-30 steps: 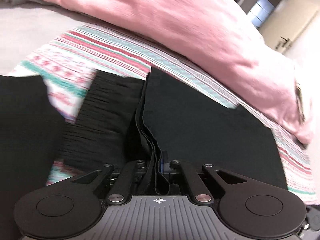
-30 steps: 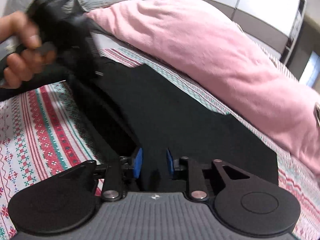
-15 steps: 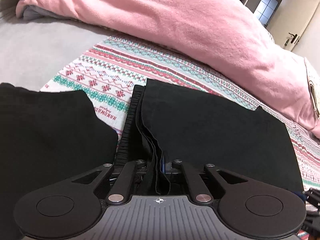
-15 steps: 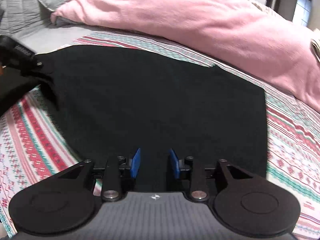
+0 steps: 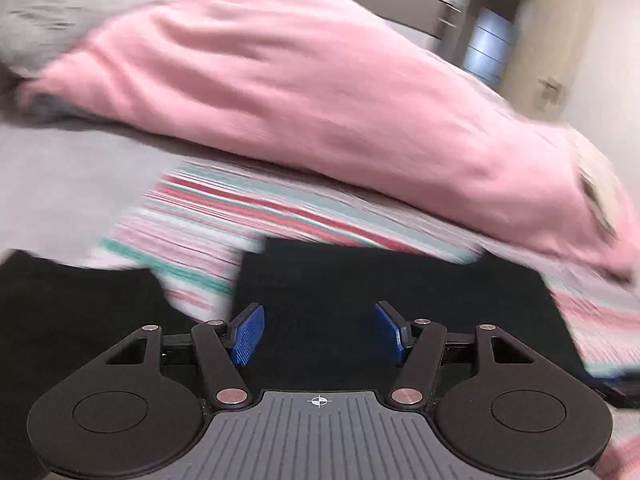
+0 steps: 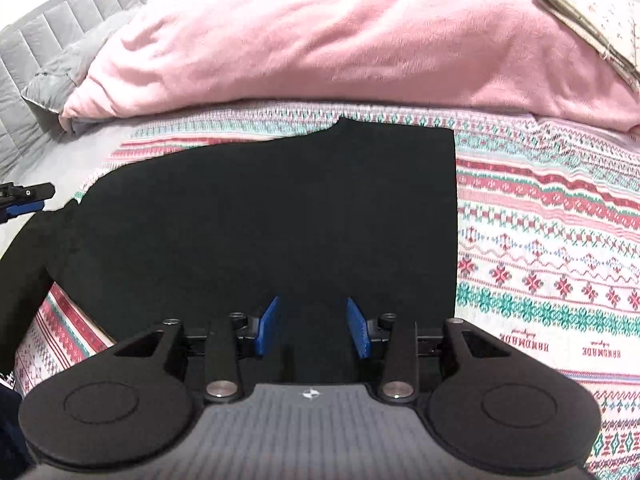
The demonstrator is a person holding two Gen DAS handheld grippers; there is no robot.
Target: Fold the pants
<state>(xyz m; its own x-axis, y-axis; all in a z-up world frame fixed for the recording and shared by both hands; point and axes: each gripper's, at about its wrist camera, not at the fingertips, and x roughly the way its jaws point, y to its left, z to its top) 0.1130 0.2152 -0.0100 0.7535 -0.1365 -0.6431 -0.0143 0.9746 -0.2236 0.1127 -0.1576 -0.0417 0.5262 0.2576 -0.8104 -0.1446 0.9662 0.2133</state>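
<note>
The bed (image 6: 80, 152), covered near the cameras by a patterned blanket (image 6: 552, 248) in red, green and white bands, fills both views; a pink duvet (image 6: 340, 32) is heaped along its far side, with a grey headboard (image 6: 60, 36) at the far left and a folded pale cloth (image 6: 592, 12) lying on the duvet at upper right.

The pants (image 6: 280, 208), black, lie flat on the patterned blanket directly ahead of both tools. In the right wrist view they form a broad, roughly rectangular panel with a straight right edge and a stepped far edge; at lower left the cloth runs on toward the frame edge. In the left wrist view, which is blurred, a second dark mass of cloth (image 5: 80, 320) lies to the left, parted from the main panel by a strip of blanket; whether it is the same garment cannot be told.

The left gripper (image 5: 318, 330) has its blue pads spread wide with nothing between them, just above the cloth. The right gripper (image 6: 312, 328) is likewise parted and empty, poised over the near edge of the panel.

Judged from this layout, one fold is laid down and let go. The panel is still wide, so at least one further fold appears to remain, along with gathering in the cloth at lower left.
</note>
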